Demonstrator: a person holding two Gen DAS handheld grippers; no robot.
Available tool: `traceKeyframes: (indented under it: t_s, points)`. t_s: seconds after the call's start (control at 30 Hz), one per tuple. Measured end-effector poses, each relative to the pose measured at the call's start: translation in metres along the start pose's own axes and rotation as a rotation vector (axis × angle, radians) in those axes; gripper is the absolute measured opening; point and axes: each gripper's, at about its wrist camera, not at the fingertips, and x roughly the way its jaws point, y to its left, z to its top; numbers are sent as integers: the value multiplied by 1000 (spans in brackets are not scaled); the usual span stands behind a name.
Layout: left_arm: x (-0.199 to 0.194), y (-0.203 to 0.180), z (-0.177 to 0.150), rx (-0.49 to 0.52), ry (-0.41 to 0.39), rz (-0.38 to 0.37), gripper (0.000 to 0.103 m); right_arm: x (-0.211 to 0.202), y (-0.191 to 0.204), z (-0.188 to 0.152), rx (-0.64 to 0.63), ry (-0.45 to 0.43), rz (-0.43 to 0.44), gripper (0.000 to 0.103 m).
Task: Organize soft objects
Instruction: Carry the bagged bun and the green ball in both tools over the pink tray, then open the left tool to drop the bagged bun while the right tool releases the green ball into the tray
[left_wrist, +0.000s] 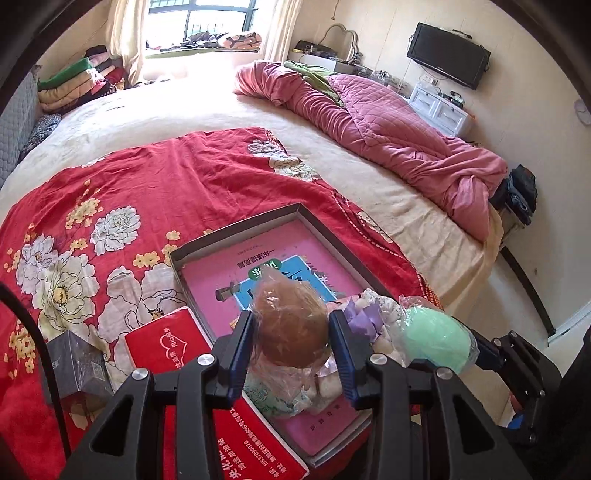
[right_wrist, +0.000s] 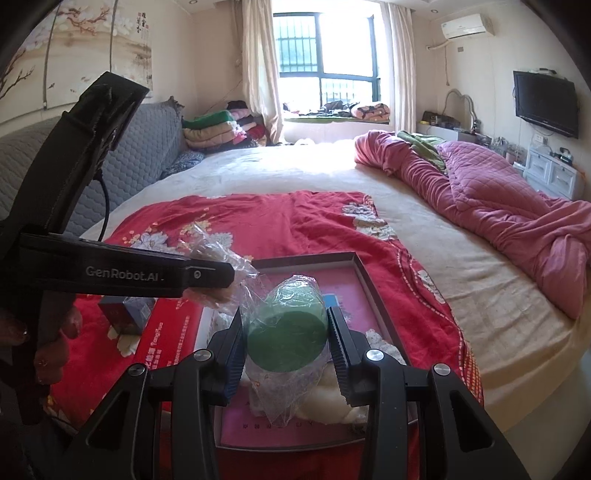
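Bed (left_wrist: 207, 122): claws grip wrapped sponges (brown (left_wrist: 291, 325), green (right_wrist: 286, 332)).

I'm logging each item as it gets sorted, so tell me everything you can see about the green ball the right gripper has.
The green ball is a rounded, matte, soft-looking lump, mint in the left wrist view, darker in the right. It is wrapped in loose, crinkled clear plastic that trails below it. The right gripper holds it between both fingers, above the shallow box lined in pink. It sits beside the brown ball that the left gripper holds.
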Motion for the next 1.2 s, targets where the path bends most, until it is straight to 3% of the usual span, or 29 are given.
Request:
traceKeyframes:
  t_s: [0.43, 0.73, 1.2]
  points:
    - [31, -12, -6, 43, 64, 26, 41, 23, -14, -27, 56, 144, 55, 42]
    - [47, -10, -10, 31, 109, 13, 42, 51, -7, -49, 46, 311, 108, 43]
    - [55, -6, -11, 15, 136, -8, 44, 73, -8, -66, 50, 381, 94, 44]
